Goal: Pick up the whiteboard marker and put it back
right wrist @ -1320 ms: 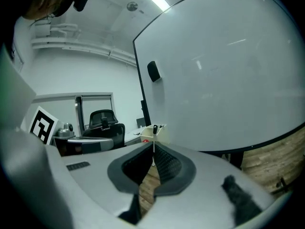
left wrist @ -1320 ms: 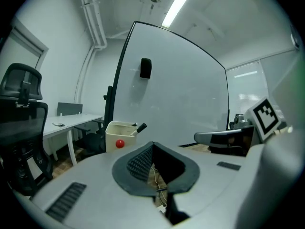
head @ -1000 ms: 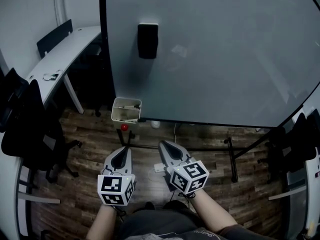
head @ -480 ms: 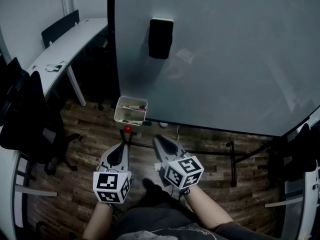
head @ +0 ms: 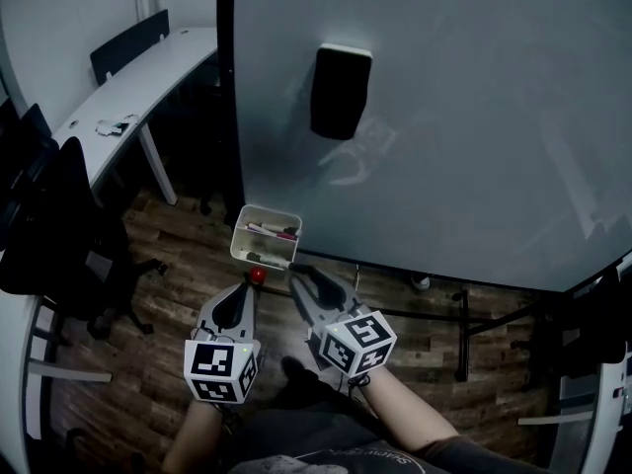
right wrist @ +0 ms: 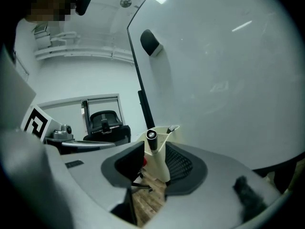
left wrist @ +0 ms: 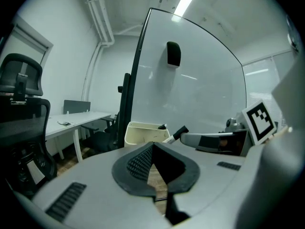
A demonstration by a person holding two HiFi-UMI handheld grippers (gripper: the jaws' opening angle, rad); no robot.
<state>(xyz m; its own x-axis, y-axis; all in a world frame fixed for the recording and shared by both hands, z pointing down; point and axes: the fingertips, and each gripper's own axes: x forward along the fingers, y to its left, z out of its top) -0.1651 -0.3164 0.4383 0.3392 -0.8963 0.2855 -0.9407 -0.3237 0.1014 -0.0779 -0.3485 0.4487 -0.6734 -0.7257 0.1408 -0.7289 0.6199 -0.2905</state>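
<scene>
Nearest you, your left hand-held gripper (head: 242, 292) has its jaw tips pressed together on nothing, with only wood floor (head: 168, 363) showing behind them. Just beside it, your right hand-held gripper (head: 304, 275) points a little further out. Its jaws have just been opening and stand spread. The whiteboard marker (right wrist: 151, 136) is between them, with a clear gap on its left side. Seen from your left gripper, the marker's black-capped end (left wrist: 180, 132) sticks out past the right tips, right at the rim of the cream tray (head: 240, 237). That tray holds other markers and sits at the lower edge of the whiteboard (head: 474, 117). Higher on the board is a dark eraser (head: 341, 92). Far left stands a white tabletop (head: 128, 87).
</scene>
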